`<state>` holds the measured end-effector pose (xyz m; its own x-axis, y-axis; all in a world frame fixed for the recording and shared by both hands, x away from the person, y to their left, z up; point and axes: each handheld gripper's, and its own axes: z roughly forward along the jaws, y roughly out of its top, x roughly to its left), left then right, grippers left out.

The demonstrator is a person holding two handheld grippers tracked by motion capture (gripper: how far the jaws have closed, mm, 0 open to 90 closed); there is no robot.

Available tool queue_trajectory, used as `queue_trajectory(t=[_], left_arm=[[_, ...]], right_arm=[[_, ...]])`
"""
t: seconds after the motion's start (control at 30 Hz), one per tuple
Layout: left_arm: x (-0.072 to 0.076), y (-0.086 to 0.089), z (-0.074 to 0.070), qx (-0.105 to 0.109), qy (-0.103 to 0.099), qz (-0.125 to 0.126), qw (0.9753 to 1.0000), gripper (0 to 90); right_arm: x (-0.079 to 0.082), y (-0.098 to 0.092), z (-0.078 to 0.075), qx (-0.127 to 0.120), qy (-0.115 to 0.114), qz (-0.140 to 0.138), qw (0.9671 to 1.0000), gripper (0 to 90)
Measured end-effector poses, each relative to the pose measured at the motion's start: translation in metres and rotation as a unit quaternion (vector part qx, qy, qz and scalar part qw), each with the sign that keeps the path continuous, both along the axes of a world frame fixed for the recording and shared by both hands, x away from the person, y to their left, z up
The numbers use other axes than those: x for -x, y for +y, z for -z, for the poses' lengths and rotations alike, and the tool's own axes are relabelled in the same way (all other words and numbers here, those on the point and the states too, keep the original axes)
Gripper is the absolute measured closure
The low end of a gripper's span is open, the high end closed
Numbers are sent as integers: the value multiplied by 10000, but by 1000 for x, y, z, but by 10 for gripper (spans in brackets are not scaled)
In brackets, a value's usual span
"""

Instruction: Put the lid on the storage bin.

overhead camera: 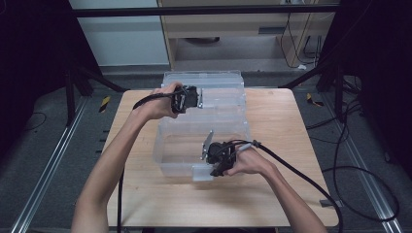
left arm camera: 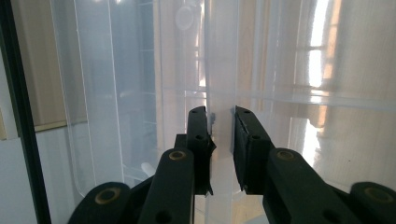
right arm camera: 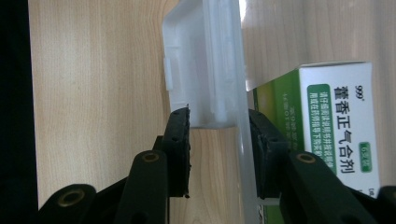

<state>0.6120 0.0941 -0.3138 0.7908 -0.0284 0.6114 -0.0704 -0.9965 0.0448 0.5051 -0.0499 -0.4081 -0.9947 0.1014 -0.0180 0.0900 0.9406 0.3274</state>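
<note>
A clear plastic storage box (overhead camera: 175, 145) stands in the middle of the wooden table (overhead camera: 291, 194). At its far end my left gripper (overhead camera: 193, 98) is shut on an upright strip of translucent plastic (left arm camera: 220, 84); whether that is lid or rim I cannot tell. At the near wall my right gripper (overhead camera: 217, 167) straddles the wall, one jaw outside against the white latch (right arm camera: 196, 70) and one inside. Behind the clear wall (right arm camera: 245, 154) a green-and-white medicine carton (right arm camera: 336, 126) lies inside the box.
Bare wood lies left, right and in front of the box. Black cables (overhead camera: 311, 182) trail from both grippers, the right one over the table's front right corner. Dark frame legs and floor rails flank the table.
</note>
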Motion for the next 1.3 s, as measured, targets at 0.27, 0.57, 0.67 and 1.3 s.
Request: queue_trajectory(t=[0.27, 0.57, 0.67, 1.3], left_arm=[[11, 1, -3, 12, -56, 88, 9999, 779], [28, 2, -8, -45, -190, 232, 9995, 785], [33, 3, -7, 17, -209, 284, 9994, 786], [56, 9, -5, 174, -372, 371, 9985, 792]], right_arm=[[0, 1, 0, 10, 9, 60, 10000, 642], [1, -1, 1, -32, 11, 99, 9999, 643], [0, -1, 1, -59, -4, 52, 10000, 643], [0, -2, 1, -97, 16, 48, 9999, 643]])
